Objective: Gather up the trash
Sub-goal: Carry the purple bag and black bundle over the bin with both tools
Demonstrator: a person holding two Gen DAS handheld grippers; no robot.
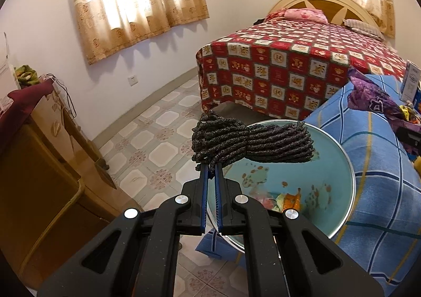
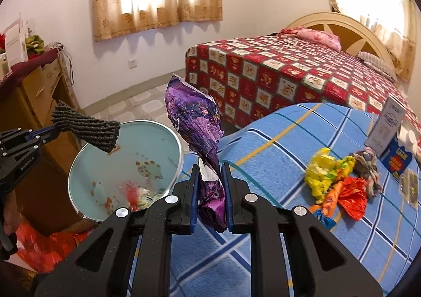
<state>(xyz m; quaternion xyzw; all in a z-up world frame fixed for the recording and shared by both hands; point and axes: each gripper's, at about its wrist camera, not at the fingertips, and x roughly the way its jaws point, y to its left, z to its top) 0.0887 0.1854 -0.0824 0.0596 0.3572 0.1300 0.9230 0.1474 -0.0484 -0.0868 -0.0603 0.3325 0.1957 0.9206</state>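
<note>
left gripper [image 1: 211,165] pinches dark cloth [image 1: 252,143] above basin [image 1: 342,165]; right gripper [image 2: 210,168] clamps purple wrapper [image 2: 197,118], seemingly upright.

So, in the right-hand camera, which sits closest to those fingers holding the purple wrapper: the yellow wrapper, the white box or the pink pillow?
1. Yellow wrapper, on the blue cloth, just right of the right gripper.
2. White box, farther right, standing.
3. Pink pillow, far back on the bed.

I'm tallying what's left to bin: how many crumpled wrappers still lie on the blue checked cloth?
3: a yellow wrapper, an orange wrapper below it, and a red wrapper to their right. More may hide underneath.
</note>
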